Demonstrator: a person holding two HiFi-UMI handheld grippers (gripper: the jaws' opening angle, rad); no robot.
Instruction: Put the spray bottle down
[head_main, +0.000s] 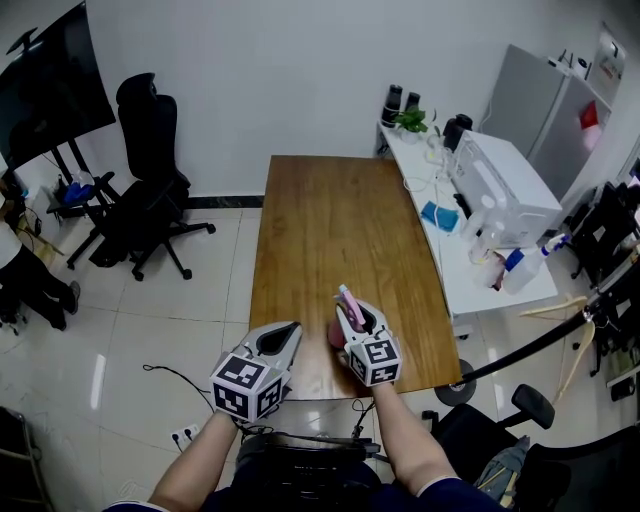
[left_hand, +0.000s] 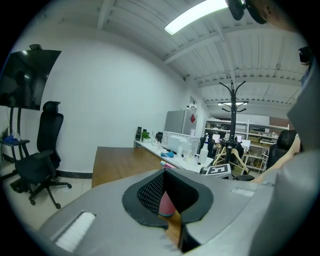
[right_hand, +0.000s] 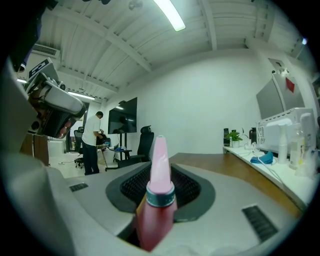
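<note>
R gripper (head_main: 358, 318) clamped on pink spray bottle (head_main: 347, 298), nozzle up, over near end of wooden table (head_main: 340, 220). L gripper (head_main: 288, 333) just beside it at table's near-left corner, jaws together, empty. Both forearms reach fwd, grippers approx level.

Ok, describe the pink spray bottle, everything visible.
The spray bottle has a deep pink body, a grey-green collar ring and a pale pink tapered cap, all plastic-looking. It stands upright, clamped between the pads of the right claw, with its cap poking up above them. It is over the near end of the wooden table; whether its base touches the wood is not visible.
</note>
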